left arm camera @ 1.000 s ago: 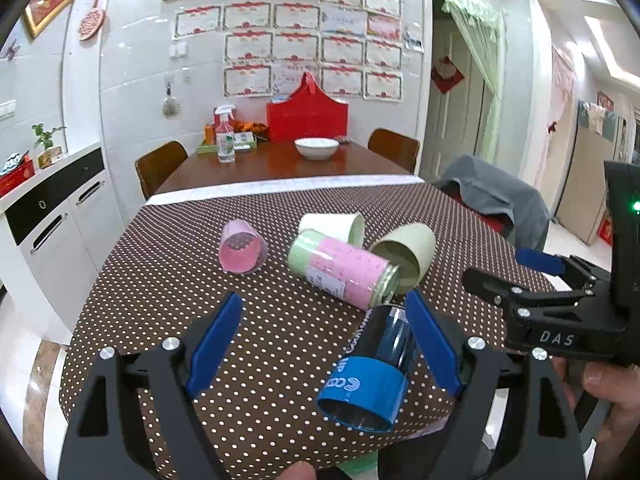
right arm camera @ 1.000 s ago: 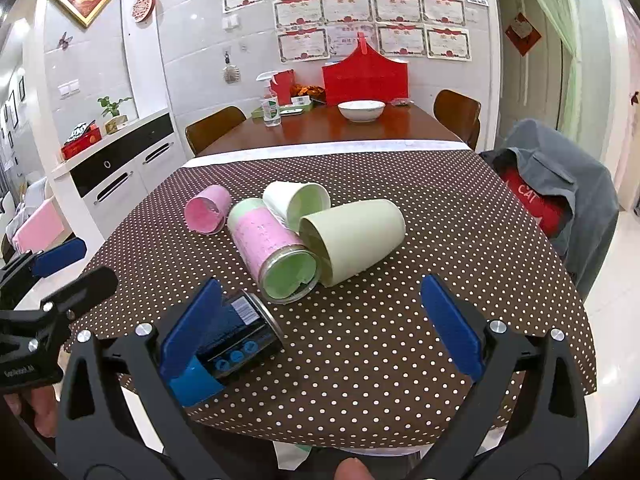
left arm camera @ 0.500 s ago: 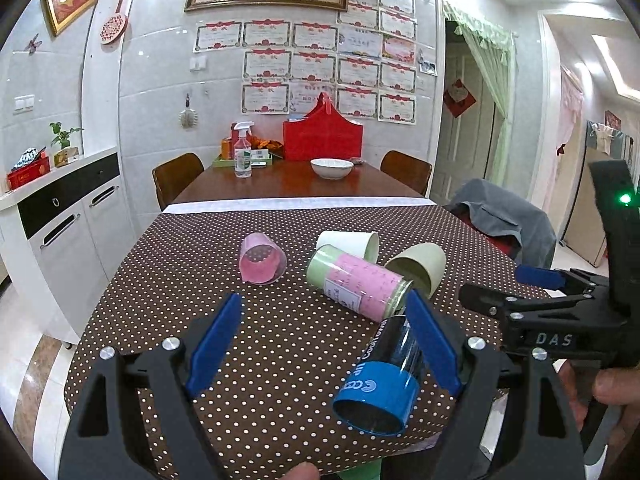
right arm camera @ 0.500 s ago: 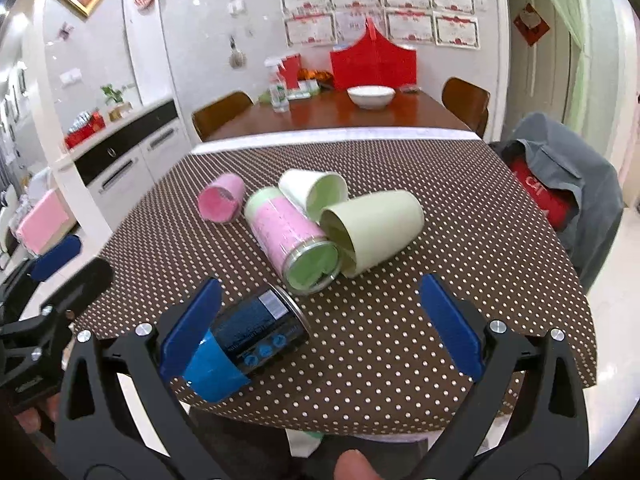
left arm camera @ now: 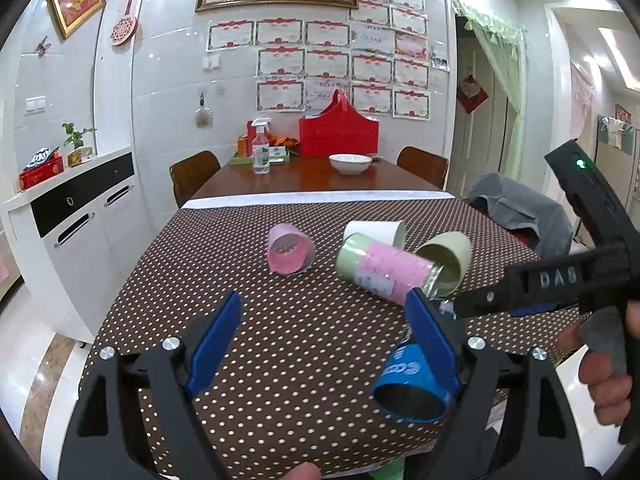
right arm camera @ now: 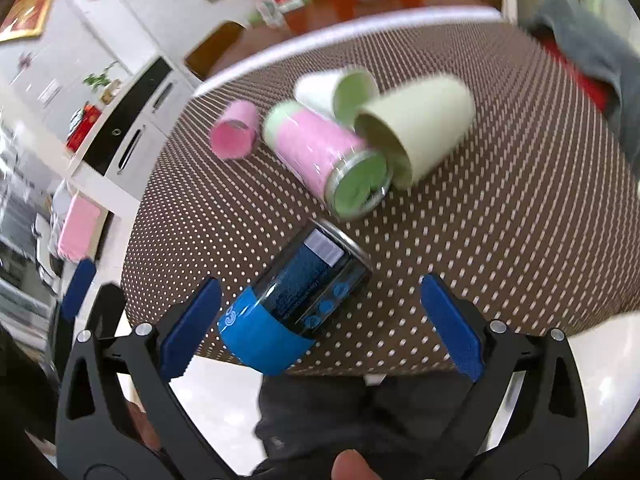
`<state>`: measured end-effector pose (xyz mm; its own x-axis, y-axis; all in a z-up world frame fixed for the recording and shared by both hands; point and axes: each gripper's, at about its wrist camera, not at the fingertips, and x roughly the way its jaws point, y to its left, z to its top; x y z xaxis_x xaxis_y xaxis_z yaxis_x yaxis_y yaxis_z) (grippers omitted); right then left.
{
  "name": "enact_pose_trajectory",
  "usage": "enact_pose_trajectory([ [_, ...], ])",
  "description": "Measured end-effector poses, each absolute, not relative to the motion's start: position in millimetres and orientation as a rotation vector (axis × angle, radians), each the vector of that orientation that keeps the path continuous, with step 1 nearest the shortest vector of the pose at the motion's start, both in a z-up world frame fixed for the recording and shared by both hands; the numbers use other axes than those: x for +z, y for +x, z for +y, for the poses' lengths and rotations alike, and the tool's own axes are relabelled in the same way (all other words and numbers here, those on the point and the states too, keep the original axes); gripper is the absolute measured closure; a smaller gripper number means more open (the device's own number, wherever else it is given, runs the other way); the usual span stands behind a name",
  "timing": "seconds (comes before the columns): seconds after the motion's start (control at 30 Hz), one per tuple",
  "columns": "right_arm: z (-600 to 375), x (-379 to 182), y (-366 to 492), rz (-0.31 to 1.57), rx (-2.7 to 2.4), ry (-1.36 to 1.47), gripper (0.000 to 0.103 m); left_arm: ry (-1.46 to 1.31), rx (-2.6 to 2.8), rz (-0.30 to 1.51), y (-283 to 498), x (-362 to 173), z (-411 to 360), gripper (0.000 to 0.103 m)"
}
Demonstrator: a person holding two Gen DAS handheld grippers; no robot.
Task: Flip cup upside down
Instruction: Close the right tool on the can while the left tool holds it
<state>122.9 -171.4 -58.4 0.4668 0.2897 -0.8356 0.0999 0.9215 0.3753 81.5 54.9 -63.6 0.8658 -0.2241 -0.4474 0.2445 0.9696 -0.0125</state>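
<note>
Several cups lie on their sides on a brown polka-dot table (left arm camera: 304, 332). A dark cup with a blue band (left arm camera: 412, 384) (right arm camera: 296, 292) rests at the near edge, its mouth facing me. Behind it lie a pink-and-green cup (left arm camera: 384, 272) (right arm camera: 328, 164), a pale green cup (left arm camera: 446, 258) (right arm camera: 416, 128), a white cup (left arm camera: 374, 232) (right arm camera: 336, 94) and a small pink cup (left arm camera: 290, 254) (right arm camera: 234, 136). My right gripper (right arm camera: 320, 300) is open, hovering above the blue-banded cup with its fingers wide on either side. My left gripper (left arm camera: 324, 320) is open and holds nothing; the cup lies under its right finger.
A wooden table (left arm camera: 320, 176) behind carries a white bowl (left arm camera: 350, 163), a red bag (left arm camera: 338, 136) and a spray bottle (left arm camera: 261, 152), with chairs around it. A white cabinet (left arm camera: 76, 220) stands left. A grey garment (left arm camera: 520, 208) drapes a chair right. A hand (left arm camera: 608, 376) holds the right gripper.
My right gripper has swung forward and tipped down over the blue-banded cup. The left gripper has lifted and levelled a little. The cups lie where they were.
</note>
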Motion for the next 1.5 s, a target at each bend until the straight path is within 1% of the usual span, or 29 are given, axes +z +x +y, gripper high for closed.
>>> enact_pose_trajectory([
  [0.23,-169.7,-84.1,140.9,1.28,0.11,0.587,0.006,0.034,-0.252,0.477,85.8,-74.6,62.5,0.021],
  [0.33,-165.8,-88.5,143.9,1.315,0.097,0.625,0.006,0.029,-0.265,0.481,86.7,-77.5,61.6,0.021],
  [0.5,-165.6,-86.7,151.1,1.327,0.065,0.676,0.007,0.023,-0.274,0.486,86.9,-81.2,60.3,0.021],
  [0.67,-165.9,-92.6,158.4,1.358,0.026,0.717,0.011,0.017,-0.278,0.489,88.3,-83.3,60.5,0.021],
  [0.93,-154.0,-101.4,171.1,1.366,-0.018,0.676,0.013,0.012,-0.294,0.497,92.0,-85.8,55.8,0.021],
  [0.97,-148.8,-102.6,175.3,1.368,-0.024,0.666,0.014,0.012,-0.295,0.499,92.6,-86.2,55.0,0.021],
  [1.03,-143.8,-105.8,181.4,1.373,-0.027,0.643,0.024,0.013,-0.296,0.501,92.8,-86.9,53.9,0.021],
  [1.07,-142.8,-107.2,182.0,1.374,-0.026,0.633,0.027,0.013,-0.297,0.503,93.2,-87.3,53.3,0.021],
  [1.1,-141.5,-108.4,182.2,1.374,-0.019,0.627,0.028,0.014,-0.297,0.504,93.2,-87.4,52.9,0.021],
  [1.5,-140.9,-109.1,172.8,1.345,0.079,0.632,0.03,0.031,-0.284,0.518,94.1,-89.1,46.8,0.021],
])
